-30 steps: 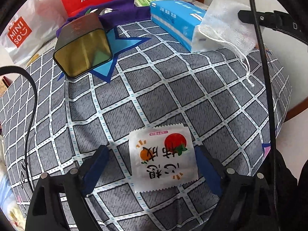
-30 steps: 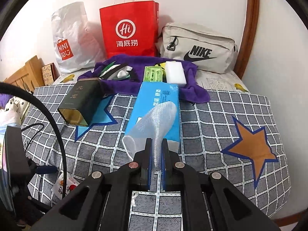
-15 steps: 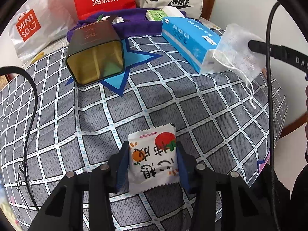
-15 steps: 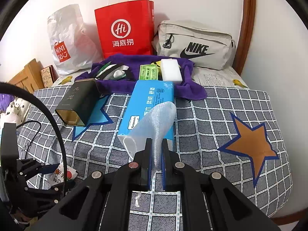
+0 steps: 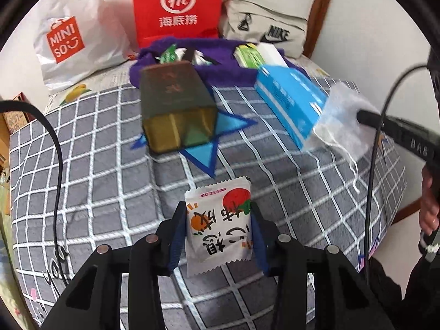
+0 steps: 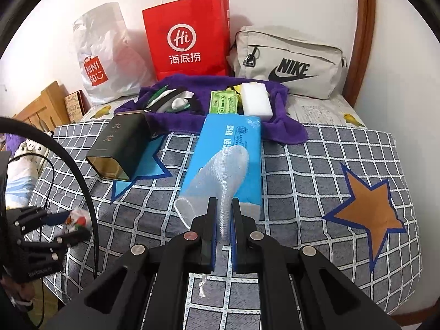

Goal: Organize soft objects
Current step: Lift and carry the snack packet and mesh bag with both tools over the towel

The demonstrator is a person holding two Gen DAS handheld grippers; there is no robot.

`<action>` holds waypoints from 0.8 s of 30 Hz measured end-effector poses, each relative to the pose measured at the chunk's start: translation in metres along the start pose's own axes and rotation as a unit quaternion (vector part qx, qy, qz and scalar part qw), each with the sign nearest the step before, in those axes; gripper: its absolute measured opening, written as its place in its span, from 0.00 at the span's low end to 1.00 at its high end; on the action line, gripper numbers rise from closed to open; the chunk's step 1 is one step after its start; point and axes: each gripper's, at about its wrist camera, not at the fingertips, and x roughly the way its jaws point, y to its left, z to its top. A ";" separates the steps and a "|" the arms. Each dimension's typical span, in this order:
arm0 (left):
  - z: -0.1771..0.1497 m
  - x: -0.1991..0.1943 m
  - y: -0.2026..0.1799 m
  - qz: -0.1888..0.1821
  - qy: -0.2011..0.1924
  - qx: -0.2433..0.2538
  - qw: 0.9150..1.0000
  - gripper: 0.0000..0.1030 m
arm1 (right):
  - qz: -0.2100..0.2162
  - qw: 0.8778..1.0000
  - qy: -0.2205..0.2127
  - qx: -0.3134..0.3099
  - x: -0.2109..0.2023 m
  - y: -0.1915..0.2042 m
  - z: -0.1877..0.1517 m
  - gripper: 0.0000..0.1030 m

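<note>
A white snack packet (image 5: pixel 218 228) printed with an orange and a red fruit hangs just above the checked bed cover (image 5: pixel 110 192), pinched by its sides in my left gripper (image 5: pixel 217 213), which is shut on it. In the right wrist view that left gripper (image 6: pixel 64 220) and its packet (image 6: pixel 78 218) sit at the far left. My right gripper (image 6: pixel 222 206) is shut on a white mesh bag (image 6: pixel 220 176), held up over the near end of the blue tissue box (image 6: pixel 228 148). The mesh bag (image 5: pixel 341 121) and the right gripper (image 5: pixel 365 115) also appear at the right of the left wrist view.
A dark green tin (image 6: pixel 121 145) lies on its side on a blue star. Behind it a purple towel (image 6: pixel 286 129) carries a white sponge (image 6: pixel 255 99), a green pack and other small items. A red paper bag (image 6: pixel 187 35), a Miniso bag (image 6: pixel 101 55) and a Nike pouch (image 6: pixel 288 63) line the wall.
My left gripper closed on the snack packet, lifted it off the bed cover and moved it toward the tin. The right gripper and its mesh bag stayed where they were.
</note>
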 end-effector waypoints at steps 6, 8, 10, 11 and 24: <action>0.020 -0.005 0.014 -0.009 -0.022 -0.015 1.000 0.40 | 0.022 1.000 -0.008 -0.003 0.004 0.001 0.011 0.08; 0.028 -0.006 0.019 -0.007 -0.029 -0.019 0.999 0.40 | 0.033 0.999 -0.002 0.001 0.010 0.000 0.015 0.07; 0.036 -0.008 0.023 -0.008 -0.035 -0.023 0.999 0.40 | 0.037 0.999 -0.004 0.000 0.013 0.001 0.020 0.07; 0.040 -0.008 0.026 -0.009 -0.039 -0.025 0.999 0.40 | 0.038 0.999 -0.005 0.000 0.014 0.001 0.022 0.07; 0.123 0.002 0.059 -0.027 -0.078 -0.036 0.996 0.40 | 0.059 0.998 -0.021 -0.015 0.058 -0.018 0.097 0.07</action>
